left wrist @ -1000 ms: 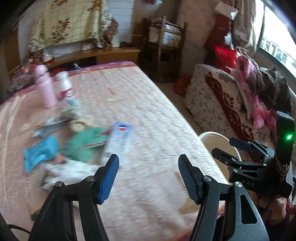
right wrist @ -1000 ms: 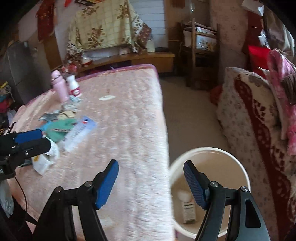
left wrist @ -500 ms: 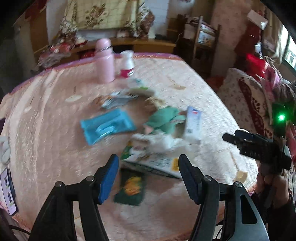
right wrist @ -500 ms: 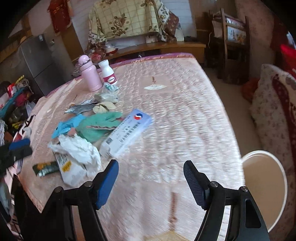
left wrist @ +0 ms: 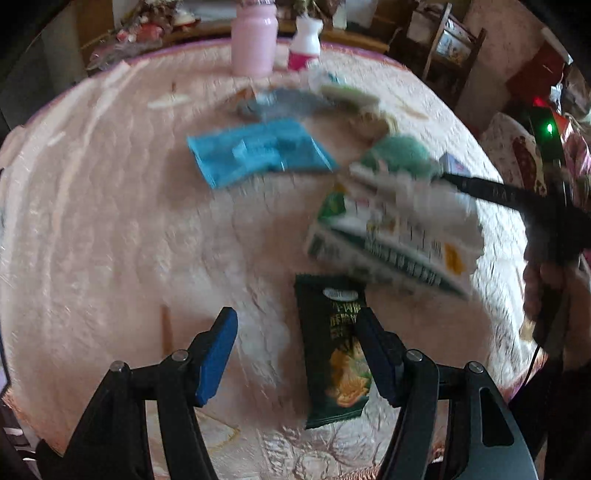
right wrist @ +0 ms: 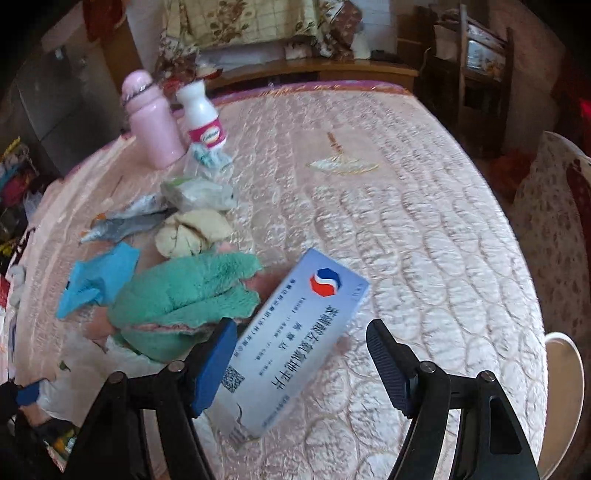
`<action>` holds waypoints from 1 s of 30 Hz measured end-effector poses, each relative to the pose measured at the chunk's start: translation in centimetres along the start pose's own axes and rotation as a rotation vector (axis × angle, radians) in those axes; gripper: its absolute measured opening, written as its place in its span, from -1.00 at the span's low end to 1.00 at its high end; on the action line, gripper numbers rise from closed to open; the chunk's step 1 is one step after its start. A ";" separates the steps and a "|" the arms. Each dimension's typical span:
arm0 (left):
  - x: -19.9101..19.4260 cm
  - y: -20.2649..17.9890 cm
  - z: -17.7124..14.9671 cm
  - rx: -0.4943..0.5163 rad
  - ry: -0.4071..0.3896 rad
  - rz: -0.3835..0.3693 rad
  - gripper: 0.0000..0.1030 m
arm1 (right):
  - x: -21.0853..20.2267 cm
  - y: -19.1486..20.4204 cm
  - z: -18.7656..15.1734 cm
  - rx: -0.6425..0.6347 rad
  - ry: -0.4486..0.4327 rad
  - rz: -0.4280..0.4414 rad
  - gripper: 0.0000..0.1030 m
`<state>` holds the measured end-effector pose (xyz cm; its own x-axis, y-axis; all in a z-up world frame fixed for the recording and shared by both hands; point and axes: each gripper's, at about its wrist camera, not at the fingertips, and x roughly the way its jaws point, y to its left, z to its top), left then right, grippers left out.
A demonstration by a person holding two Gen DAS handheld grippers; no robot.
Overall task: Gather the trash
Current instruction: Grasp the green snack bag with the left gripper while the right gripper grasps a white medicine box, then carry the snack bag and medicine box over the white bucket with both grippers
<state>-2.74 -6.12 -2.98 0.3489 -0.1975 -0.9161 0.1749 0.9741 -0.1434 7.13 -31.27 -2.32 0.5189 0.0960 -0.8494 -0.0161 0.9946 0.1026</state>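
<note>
Left gripper (left wrist: 295, 343) jaws wide, nothing held, above dark green snack wrapper (left wrist: 334, 356) lying flat on pink quilted table cover (left wrist: 110, 221). Right gripper (right wrist: 299, 354) jaws wide too, empty, over white medicine box (right wrist: 291, 343) beside green plush toy (right wrist: 184, 295). White bucket (right wrist: 565, 387) at table edge. Risk: flat wrapper slips under pads, cover bunches; right finger may snag plush instead of box.

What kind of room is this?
Probably a lived-in bedroom at home. A quilted pink bedcover is strewn with wrappers and a medicine box, a flowered blanket is draped over furniture behind, and a wooden chair stands nearby.
</note>
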 end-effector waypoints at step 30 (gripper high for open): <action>-3.4 -0.7 -1.9 0.009 -0.058 -0.013 -0.59 | -4.1 -5.1 -3.8 0.039 -0.046 0.028 -0.01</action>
<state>-5.78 -5.88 -0.45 0.3996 -0.2161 -0.8909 0.1881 0.9705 -0.1511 1.81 -36.56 -1.35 0.5571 0.1209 -0.8216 0.0017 0.9892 0.1467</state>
